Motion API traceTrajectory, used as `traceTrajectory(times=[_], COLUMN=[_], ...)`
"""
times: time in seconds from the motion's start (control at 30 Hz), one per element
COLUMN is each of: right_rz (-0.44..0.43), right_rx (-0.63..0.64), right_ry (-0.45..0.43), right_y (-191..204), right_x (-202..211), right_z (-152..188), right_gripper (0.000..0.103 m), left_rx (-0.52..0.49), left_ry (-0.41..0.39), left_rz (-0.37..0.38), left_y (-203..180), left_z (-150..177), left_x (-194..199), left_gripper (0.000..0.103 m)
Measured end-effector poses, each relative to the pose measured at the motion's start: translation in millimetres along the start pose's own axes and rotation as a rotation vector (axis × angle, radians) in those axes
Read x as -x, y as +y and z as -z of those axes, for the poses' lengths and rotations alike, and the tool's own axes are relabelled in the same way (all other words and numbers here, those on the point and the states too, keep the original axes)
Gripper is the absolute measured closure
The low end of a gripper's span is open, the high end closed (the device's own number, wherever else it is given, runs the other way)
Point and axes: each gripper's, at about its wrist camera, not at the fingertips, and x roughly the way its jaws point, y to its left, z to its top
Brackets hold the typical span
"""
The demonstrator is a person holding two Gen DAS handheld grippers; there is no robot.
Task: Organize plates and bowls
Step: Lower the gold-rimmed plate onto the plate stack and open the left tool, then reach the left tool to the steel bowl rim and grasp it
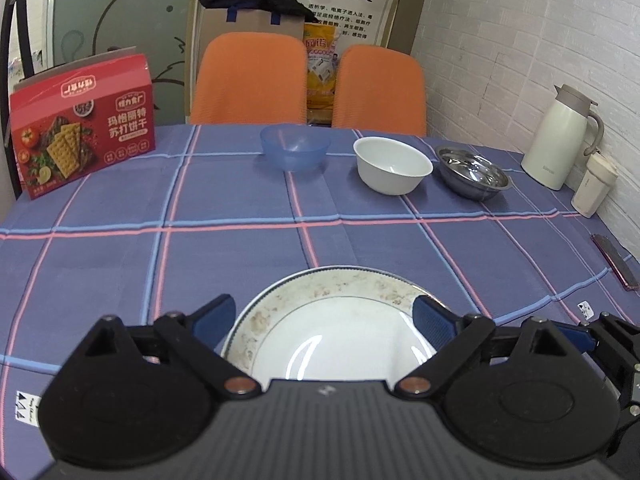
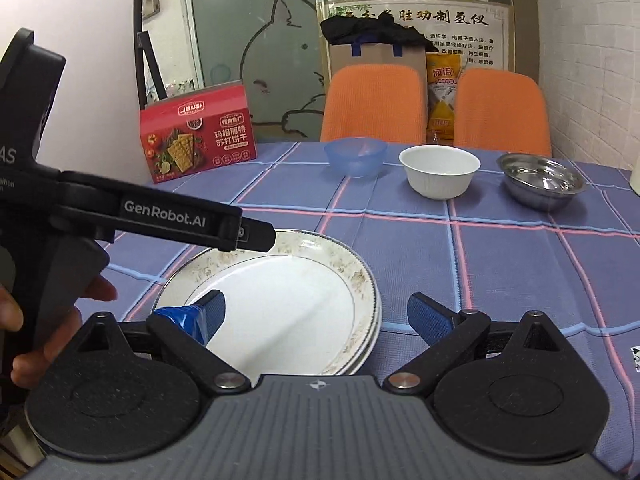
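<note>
A stack of white plates (image 1: 320, 284) with a worn gold-patterned rim lies on the checked tablecloth near the front edge. My left gripper (image 1: 324, 318) stands open above it, its blue pads straddling the top plate. My right gripper (image 2: 320, 312) is open too, over the right half of the stack of plates (image 2: 288, 280); its left pad hangs above the plate and its right pad is off to the side. The left gripper's black body (image 2: 168, 216) reaches over the far left rim. At the back stand a blue plastic bowl (image 1: 295, 148), a white bowl (image 1: 392, 166) and a steel bowl (image 1: 472, 172), in a row.
A red cracker box (image 1: 80, 124) stands at the back left, and two orange chairs (image 1: 248, 80) are behind the table. A cream thermos jug (image 1: 560, 140) and a small cup (image 1: 594, 184) stand by the brick wall on the right. A flat dark object (image 1: 614, 262) lies near the right edge.
</note>
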Motion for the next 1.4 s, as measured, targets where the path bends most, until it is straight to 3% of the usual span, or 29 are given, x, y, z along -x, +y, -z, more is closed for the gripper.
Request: traceTrajectory(times=[0.43,0.6,0.8,0.93,1.03,1.17,1.27,1.4], right_rz=[0.084,0.161,0.16,0.205,0.196,0.203,0.224,0.228], right_rx=[-0.299,-0.442,-0.463,-0.494,-0.492,-0.409,-0.358,-0.323], right_ry=[-0.021,-0.008,-0.046,-0.057,-0.06,-0.095,-0.091,-0.045], right_y=[-96.0,-132.4,-159.6,-179.1,-195.2,-214.2,-231.6,-264.3], right_x=[15.7,16.9,18.6,16.5,14.0,5.1,-15.3,-58.2], right_z=[17.8,24.8,39.6,45.7,34.6,1.5,-26.4,-55.5], right_gripper=[0.017,0.017,0.017,0.017,0.017,0.017,0.017,0.017], left_rx=[-0.078,-0.126,-0.18,-0.211,-0.236,-0.234,-0.239,-0.253], left_ry=[0.022,0.032,0.073,0.103,0.11,0.06,0.024,0.066], left_rz=[0.022,0.033,0.049,0.081,0.14,0.203,0.199,0.192], left_y=[-55.0,-84.8,-121.1,-141.9,-156.9,-171.7,-184.4,-194.2], left_z=[-13.1,-19.2,-23.0,-29.7,-54.5,-105.5,-146.7,-186.0], left_x=[-19.3,-31.7,-54.0,-67.7,-79.8,-102.7,-137.9,-202.4], left_gripper=[0.006,0.006,0.006,0.006,0.006,0.006,0.006,0.005])
